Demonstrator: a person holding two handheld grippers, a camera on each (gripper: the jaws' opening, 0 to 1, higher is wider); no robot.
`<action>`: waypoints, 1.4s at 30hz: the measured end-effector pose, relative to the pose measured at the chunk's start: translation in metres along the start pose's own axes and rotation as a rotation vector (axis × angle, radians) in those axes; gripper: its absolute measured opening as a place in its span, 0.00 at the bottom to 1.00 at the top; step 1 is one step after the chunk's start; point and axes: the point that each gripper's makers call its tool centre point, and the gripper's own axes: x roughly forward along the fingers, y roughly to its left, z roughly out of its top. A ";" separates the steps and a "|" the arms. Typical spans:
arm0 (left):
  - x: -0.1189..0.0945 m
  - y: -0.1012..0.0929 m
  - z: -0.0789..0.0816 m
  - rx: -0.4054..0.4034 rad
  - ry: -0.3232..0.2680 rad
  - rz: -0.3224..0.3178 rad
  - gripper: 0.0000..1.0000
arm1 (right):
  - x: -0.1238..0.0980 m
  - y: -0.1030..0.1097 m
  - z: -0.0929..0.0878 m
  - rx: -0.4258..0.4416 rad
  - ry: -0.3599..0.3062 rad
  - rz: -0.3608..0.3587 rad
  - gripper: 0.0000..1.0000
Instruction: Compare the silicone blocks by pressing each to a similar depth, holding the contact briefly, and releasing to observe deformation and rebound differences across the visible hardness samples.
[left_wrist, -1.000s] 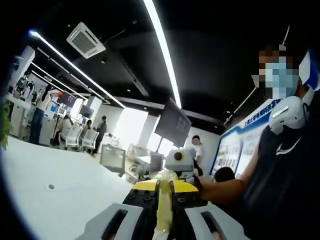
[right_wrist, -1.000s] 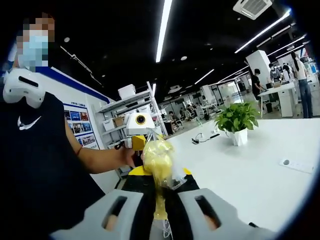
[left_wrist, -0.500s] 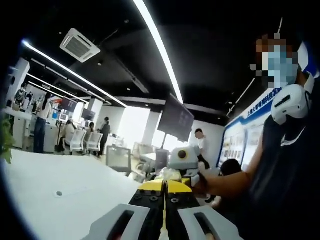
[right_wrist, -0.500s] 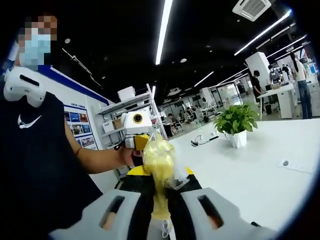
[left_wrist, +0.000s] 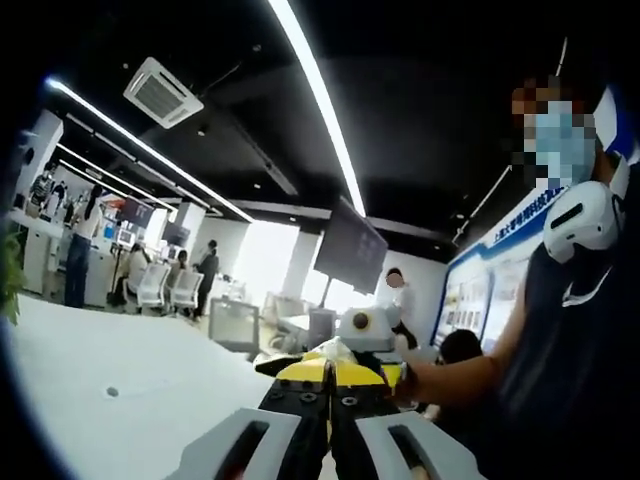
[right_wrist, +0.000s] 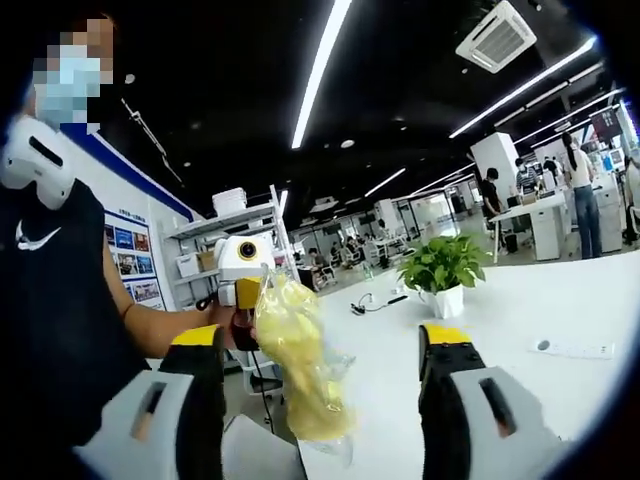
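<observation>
Since half a second ago the right gripper (right_wrist: 325, 345) has let go: its two yellow-tipped jaws, which were pinched on the yellow silicone piece in a clear bag (right_wrist: 295, 365), now stand wide apart. The bagged piece sits in the gap between them, nearer the left-hand jaw and touching neither as far as can be seen. Its lower end is toward the base of the jaws and its crumpled top reaches up past the tips. Just behind its upper part, the left gripper (right_wrist: 240, 275) comes in from the left, held in the person's hand (right_wrist: 222, 318); whether that gripper grips the bag from this side cannot be told.

In the left gripper view, the left gripper (left_wrist: 329, 375) has its jaws together, the yellow tips meeting with no visible gap. A second ago a yellowish strip lay between them; none shows there now. Just beyond the tips a bit of the yellow silicone piece (left_wrist: 333, 349) peeks out, with the right gripper (left_wrist: 368, 328) right behind it.

Beyond the right gripper's right-hand jaw a white table (right_wrist: 520, 310) spreads out, with a potted plant (right_wrist: 442, 275) well past the tips and a power strip (right_wrist: 570, 348) near the jaw's outer side.
</observation>
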 end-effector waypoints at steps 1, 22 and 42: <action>0.000 0.000 0.000 0.000 0.000 0.001 0.00 | 0.000 -0.003 0.003 0.022 -0.020 -0.017 0.97; 0.005 0.008 0.001 -0.049 0.010 0.050 0.00 | -0.036 -0.029 0.009 -0.009 -0.028 -0.124 0.97; 0.006 0.029 -0.015 -0.125 0.040 0.099 0.00 | -0.142 -0.063 -0.048 -0.130 0.101 -0.409 0.97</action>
